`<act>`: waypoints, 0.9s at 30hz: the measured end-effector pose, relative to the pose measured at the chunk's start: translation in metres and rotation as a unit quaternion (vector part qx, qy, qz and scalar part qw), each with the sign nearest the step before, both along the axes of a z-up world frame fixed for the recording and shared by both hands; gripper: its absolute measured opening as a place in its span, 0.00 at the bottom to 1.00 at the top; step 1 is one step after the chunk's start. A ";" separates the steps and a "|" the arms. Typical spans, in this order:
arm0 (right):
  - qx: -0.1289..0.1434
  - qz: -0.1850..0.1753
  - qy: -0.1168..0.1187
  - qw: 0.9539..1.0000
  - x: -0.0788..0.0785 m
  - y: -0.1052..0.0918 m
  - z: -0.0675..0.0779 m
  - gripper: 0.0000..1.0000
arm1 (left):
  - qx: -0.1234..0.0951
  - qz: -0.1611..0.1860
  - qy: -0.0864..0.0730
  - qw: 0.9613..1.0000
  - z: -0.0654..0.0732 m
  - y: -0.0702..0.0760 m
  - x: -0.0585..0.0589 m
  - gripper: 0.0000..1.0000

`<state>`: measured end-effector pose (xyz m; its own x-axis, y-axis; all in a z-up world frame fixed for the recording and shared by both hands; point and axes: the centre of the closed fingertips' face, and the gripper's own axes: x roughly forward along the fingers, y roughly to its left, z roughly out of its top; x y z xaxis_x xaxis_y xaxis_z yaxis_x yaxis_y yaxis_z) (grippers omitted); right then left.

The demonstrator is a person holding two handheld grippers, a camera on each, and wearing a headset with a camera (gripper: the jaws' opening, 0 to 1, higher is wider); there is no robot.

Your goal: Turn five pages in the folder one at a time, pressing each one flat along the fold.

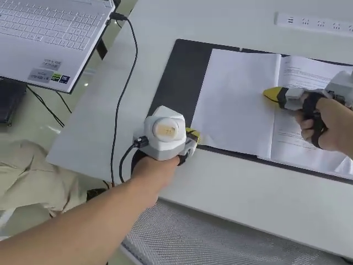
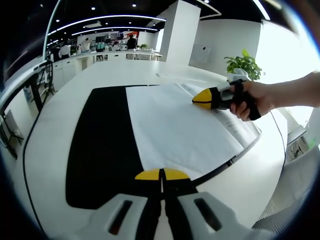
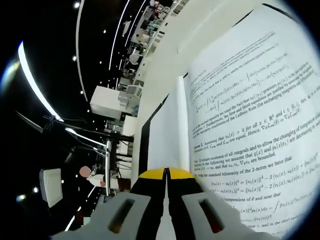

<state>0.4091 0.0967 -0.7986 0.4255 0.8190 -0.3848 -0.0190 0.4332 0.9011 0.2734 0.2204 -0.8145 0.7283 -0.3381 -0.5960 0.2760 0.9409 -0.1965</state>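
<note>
Yellow-tipped, both claws are closed, empty: the left claw (image 2: 161, 174) sits at the near edge of one open black folder (image 1: 176, 77) lying flat on the white surface (image 1: 231, 193); the right claw (image 1: 271, 95) sits at the fold between its blank sheet (image 1: 237, 99) and printed page (image 3: 250, 100). Beyond: one silver laptop (image 1: 49, 33), one white power strip (image 1: 314, 23).

The place is an open-plan office. In the head view a white desk (image 1: 231, 193) carries a laptop (image 1: 49, 33) at ten o'clock and a power strip (image 1: 314, 23) at one o'clock. The left gripper view shows ceiling light strips (image 2: 115, 20) at twelve o'clock, a white pillar (image 2: 177, 35), a potted plant (image 2: 243, 65) at two o'clock, and people (image 2: 65, 49) by far counters at eleven o'clock.
</note>
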 end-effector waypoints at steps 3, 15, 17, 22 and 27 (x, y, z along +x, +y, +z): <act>0.018 -0.011 0.011 1.000 0.009 0.001 0.001 0.00 | 0.000 0.002 0.000 1.000 -0.001 0.000 0.001 0.00; 0.033 -0.035 0.038 0.998 0.060 -0.012 -0.016 0.00 | -0.001 0.000 0.001 1.000 -0.003 0.001 0.002 0.00; 0.056 -0.060 0.057 0.995 0.071 -0.014 -0.015 0.00 | -0.003 0.001 0.001 1.000 -0.004 0.001 0.002 0.00; 0.067 -0.083 0.062 0.992 0.081 -0.015 -0.016 0.00 | -0.002 -0.002 0.000 1.000 -0.005 0.001 0.003 0.00; 0.083 -0.115 0.062 0.988 0.100 -0.018 -0.014 0.00 | -0.002 -0.001 -0.002 1.000 -0.006 0.000 0.003 0.00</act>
